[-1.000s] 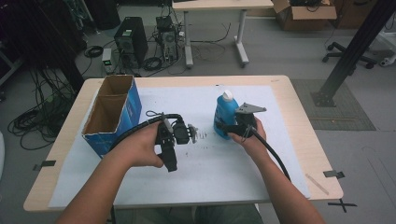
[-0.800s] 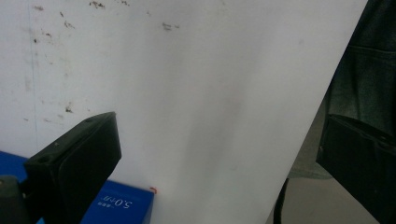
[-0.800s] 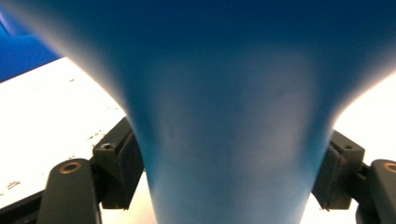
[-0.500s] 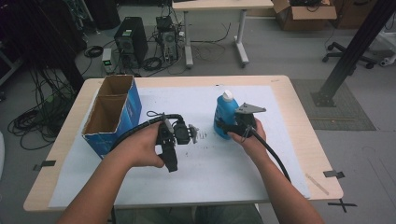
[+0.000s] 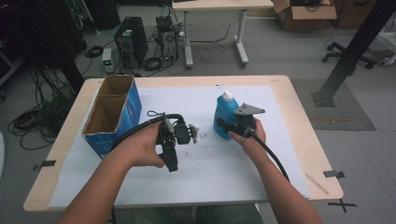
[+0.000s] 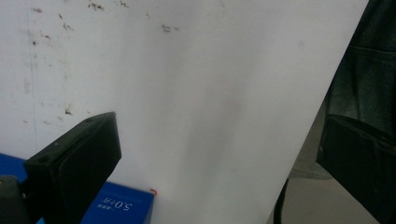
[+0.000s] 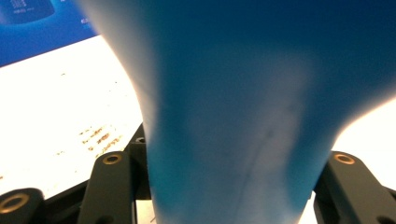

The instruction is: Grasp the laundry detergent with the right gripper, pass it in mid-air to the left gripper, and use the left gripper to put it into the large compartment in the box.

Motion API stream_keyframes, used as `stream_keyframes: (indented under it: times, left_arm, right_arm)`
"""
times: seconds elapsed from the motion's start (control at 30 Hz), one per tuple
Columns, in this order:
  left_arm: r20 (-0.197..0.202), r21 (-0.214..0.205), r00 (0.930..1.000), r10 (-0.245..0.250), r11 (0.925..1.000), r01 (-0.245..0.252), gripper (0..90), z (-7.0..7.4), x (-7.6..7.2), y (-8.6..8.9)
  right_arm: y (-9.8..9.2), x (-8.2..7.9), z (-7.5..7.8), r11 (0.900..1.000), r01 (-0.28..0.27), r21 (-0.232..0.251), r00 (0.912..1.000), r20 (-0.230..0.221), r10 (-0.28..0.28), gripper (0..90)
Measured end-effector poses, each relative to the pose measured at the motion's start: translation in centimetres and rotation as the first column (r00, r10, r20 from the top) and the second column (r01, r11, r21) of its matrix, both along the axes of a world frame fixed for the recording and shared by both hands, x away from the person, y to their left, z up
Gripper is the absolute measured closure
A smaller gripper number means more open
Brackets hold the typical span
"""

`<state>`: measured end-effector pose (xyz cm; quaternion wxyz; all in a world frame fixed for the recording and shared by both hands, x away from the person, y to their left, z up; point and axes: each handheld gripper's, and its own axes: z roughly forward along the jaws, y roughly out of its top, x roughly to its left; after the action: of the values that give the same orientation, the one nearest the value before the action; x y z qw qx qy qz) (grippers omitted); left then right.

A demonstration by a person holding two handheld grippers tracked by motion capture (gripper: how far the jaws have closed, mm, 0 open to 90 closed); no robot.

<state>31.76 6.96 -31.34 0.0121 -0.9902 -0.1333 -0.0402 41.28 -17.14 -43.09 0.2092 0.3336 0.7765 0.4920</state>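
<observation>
Cardboard first, as the biggest thing on the table (image 5: 280,93): a blue box (image 5: 133,100) stands open-topped at the left edge of the white sheet (image 5: 201,172). One divider splits it into two compartments, and both look empty from the high view, brown inside down to the floor. I judge it stiff enough to take something dropped in, and light enough to slide if bumped.

Next, the blue bottle (image 5: 225,116) with its white cap (image 5: 227,95), upright on the sheet right of centre, well apart from the box. My right gripper (image 5: 232,127) has just been closing on it, and in the right gripper view the bottle (image 7: 233,116) sits between both jaws at its waist, the pads pressing in. I reckon it is smooth moulded plastic, a bit slick, with walls that give if squeezed hard. If it holds liquid it will be fairly heavy and bottom-weighted, though I cannot see how full it is. The narrowed waist is the sensible hold: the flare above and below should stop it slipping through. I would keep it upright, since I cannot tell how tight the cap is.

Smallest, my left gripper (image 5: 169,156) lies low over the sheet between box and bottle, jaws spread wide with nothing between them.
</observation>
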Motion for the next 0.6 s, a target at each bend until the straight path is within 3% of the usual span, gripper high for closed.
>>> stream_keyframes:
  times: [0.2,0.37,0.6]
  left_arm:
    - [0.003,-0.005,1.0000,-0.002,1.0000,0.002,0.2,0.1,0.1,-0.1]
    - [0.007,-0.006,1.0000,0.002,1.0000,-0.002,0.2,0.4,0.2,0.1]
    - [0.018,-0.014,0.9998,0.001,0.9999,-0.001,0.2,1.0,0.3,0.1]
  right_arm:
    - [-0.1,0.1,0.4,0.9996,-0.028,-0.004,0.9996,-0.003,0.028,46.0]
    - [-0.1,-0.2,1.8,0.9974,-0.072,0.002,0.9972,0.017,0.072,46.1]
    - [-0.3,-1.0,4.0,0.9851,-0.171,-0.014,0.9850,0.020,0.171,46.1]
